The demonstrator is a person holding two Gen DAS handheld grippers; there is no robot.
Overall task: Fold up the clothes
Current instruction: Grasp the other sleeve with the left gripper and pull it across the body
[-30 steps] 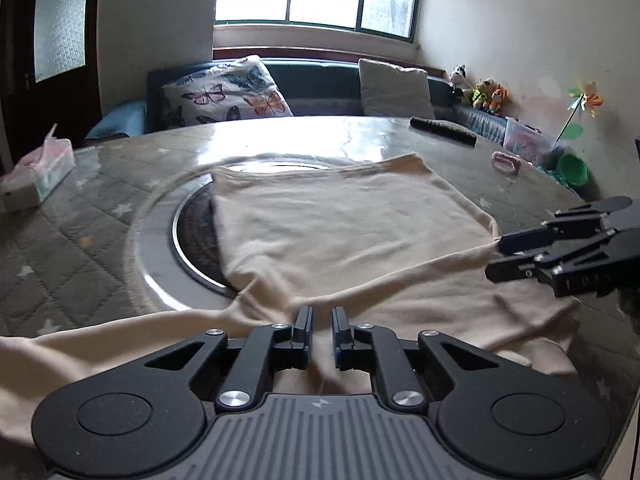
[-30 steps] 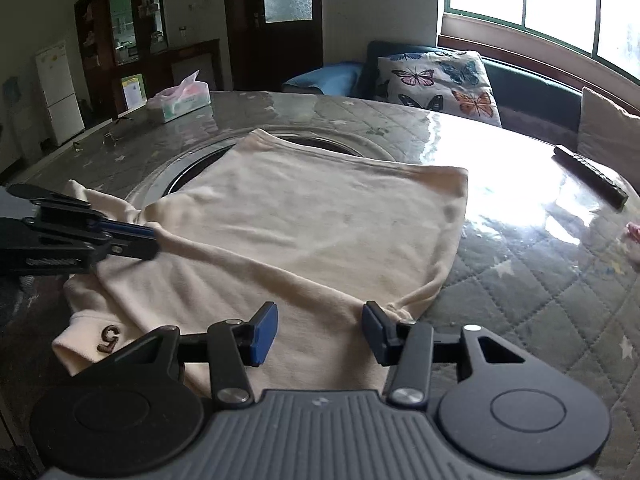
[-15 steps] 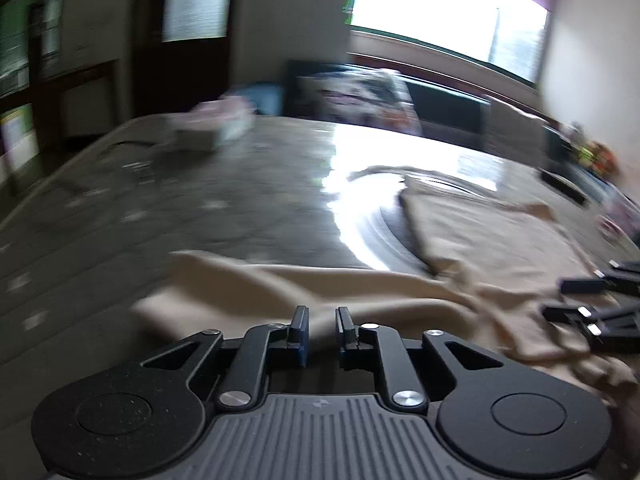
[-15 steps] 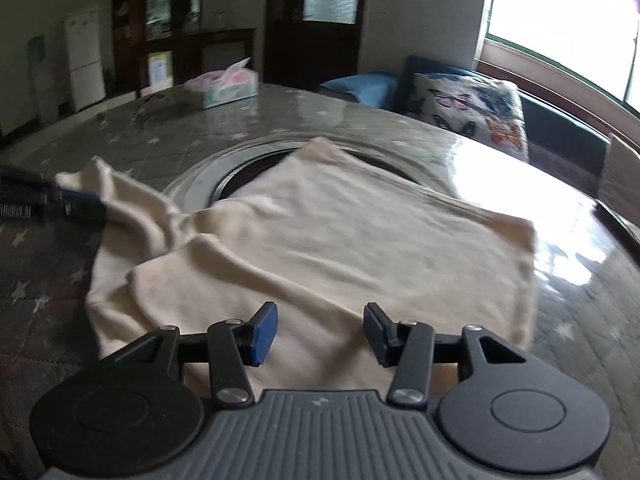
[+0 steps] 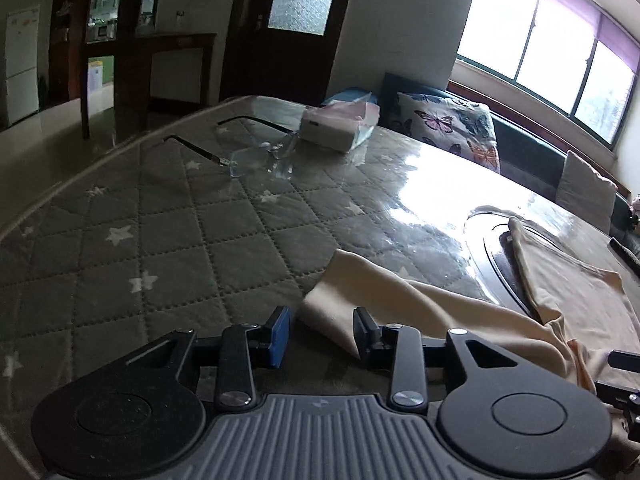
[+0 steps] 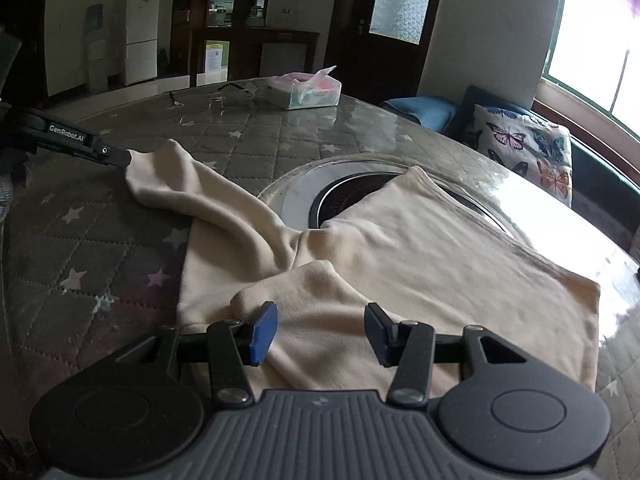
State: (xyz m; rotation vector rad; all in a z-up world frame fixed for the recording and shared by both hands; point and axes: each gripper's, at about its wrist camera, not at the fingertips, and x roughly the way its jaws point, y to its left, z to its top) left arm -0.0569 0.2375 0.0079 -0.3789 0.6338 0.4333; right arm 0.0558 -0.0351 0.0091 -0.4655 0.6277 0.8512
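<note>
A cream long-sleeved garment [image 6: 420,256] lies on the round table, its body partly over the dark centre ring. One sleeve [image 6: 192,196] stretches out to the left; its cuff [image 5: 336,300] lies flat between the fingers of my left gripper [image 5: 322,334], which is open. In the right wrist view the left gripper's fingertips [image 6: 116,156] sit right at that cuff. The other sleeve [image 6: 304,300] is folded back over the body, just ahead of my right gripper [image 6: 320,330], which is open and empty above the cloth.
A tissue box [image 5: 340,126] and a pair of glasses [image 5: 256,156] lie at the far side of the quilted grey table cover [image 5: 160,240]. The dark centre ring [image 6: 352,196] is partly bare. A sofa with a butterfly cushion [image 6: 524,144] stands behind the table.
My left gripper carried the sleeve out to the left, laid it on the table and opened. My right gripper stayed open over the garment and shifted a little.
</note>
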